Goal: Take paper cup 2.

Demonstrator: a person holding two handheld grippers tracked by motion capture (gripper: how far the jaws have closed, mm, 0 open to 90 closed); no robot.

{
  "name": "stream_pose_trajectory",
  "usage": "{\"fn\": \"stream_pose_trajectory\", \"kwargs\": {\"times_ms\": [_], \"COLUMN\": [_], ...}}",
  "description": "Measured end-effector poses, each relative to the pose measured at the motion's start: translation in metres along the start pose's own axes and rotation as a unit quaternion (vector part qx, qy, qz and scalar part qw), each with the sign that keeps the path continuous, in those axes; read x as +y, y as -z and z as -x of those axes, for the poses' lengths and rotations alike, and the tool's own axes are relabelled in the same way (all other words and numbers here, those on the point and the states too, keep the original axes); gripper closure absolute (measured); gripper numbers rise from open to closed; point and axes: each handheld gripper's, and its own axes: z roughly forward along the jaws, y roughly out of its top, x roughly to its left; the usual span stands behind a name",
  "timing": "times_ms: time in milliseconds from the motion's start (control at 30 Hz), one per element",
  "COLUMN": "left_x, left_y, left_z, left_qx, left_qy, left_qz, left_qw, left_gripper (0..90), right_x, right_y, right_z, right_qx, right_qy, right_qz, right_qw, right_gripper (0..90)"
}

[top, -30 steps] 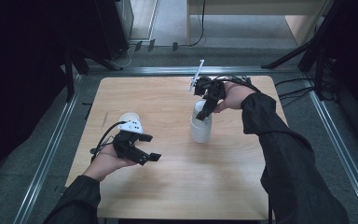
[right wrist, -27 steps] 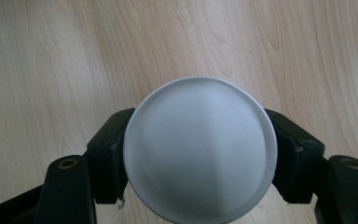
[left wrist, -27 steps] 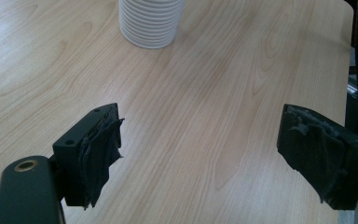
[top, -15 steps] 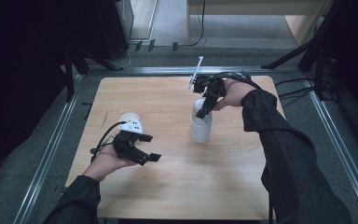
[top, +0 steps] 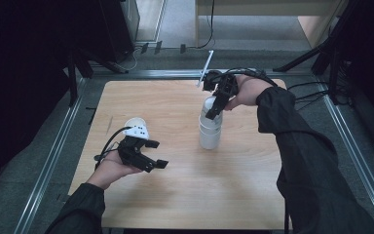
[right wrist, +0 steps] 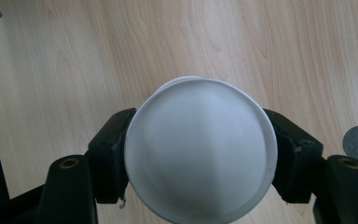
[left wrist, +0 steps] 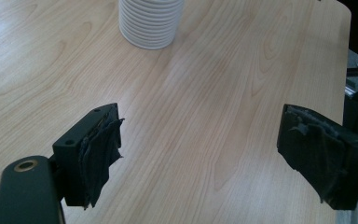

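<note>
Wooden table (top: 175,204): right gripper (top: 213,109), jaws just closing on top white cup (right wrist: 200,149), lifted above stack (top: 210,134); left gripper (top: 151,156) unmoved, open, empty.

The left gripper (left wrist: 205,161) sits low over the wooden table (left wrist: 242,84), jaws wide apart with nothing between them. Both black pads (left wrist: 100,161) are frayed. A white ribbed stack of cups (left wrist: 150,23) stands on the table ahead, toward its far edge.
</note>
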Motion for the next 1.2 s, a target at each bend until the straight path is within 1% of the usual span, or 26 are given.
{"fn": "stream_pose_trajectory", "kwargs": {"times_ms": [100, 333, 533, 567, 600, 633, 833, 900, 967, 1067, 1200], "left_x": [0.000, 0.000, 0.000, 0.000, 0.000, 0.000, 0.000, 0.001, 0.001, 0.002, 0.003], "left_y": [0.000, 0.000, -0.001, 0.000, -0.001, -0.001, 0.000, 0.000, 0.001, 0.001, 0.000], "left_z": [0.000, 0.000, 0.000, 0.000, 0.000, 0.000, 0.000, 0.000, 0.000, 0.001, 0.001], "left_qx": [0.000, 0.001, -0.001, 0.000, 0.000, 0.000, 0.000, -0.001, -0.002, -0.005, -0.006], "left_qy": [0.001, 0.002, 0.006, 0.006, 0.006, 0.006, 0.007, 0.007, 0.006, 0.007, 0.011], "left_qz": [0.001, 0.001, 0.003, 0.003, 0.004, 0.004, 0.008, 0.011, 0.014, 0.018, 0.020], "left_qw": [1.0000, 1.0000, 1.0000, 1.0000, 1.0000, 1.0000, 0.9999, 0.9999, 0.9999, 0.9998, 0.9997], "left_gripper": [13.7, 13.7, 13.7, 13.7, 13.7, 13.7, 13.7, 13.7, 13.7, 13.7, 13.6], "right_x": [0.001, 0.002, 0.000, -0.001, -0.001, -0.002, -0.008, -0.010, -0.011, -0.013, -0.014], "right_y": [0.008, 0.027, 0.043, 0.046, 0.049, 0.052, 0.066, 0.069, 0.072, 0.073, 0.069], "right_z": [-0.002, -0.006, -0.010, -0.011, -0.012, -0.013, -0.022, -0.026, -0.030, -0.038, -0.051], "right_qx": [-0.001, -0.007, -0.015, -0.015, -0.014, -0.015, -0.005, -0.002, 0.001, 0.008, 0.018], "right_qy": [0.002, 0.000, 0.003, 0.005, 0.001, 0.004, 0.010, 0.014, 0.023, 0.029, 0.039], "right_qz": [0.006, 0.017, 0.016, 0.019, 0.022, 0.026, 0.039, 0.042, 0.049, 0.056, 0.069], "right_qw": [1.0000, 0.9998, 0.9998, 0.9997, 0.9997, 0.9995, 0.9992, 0.9990, 0.9985, 0.9980, 0.9967], "right_gripper": [33.2, 33.4, 33.6, 33.6, 33.6, 33.7, 33.8, 33.8, 33.8, 33.9, 33.9]}}
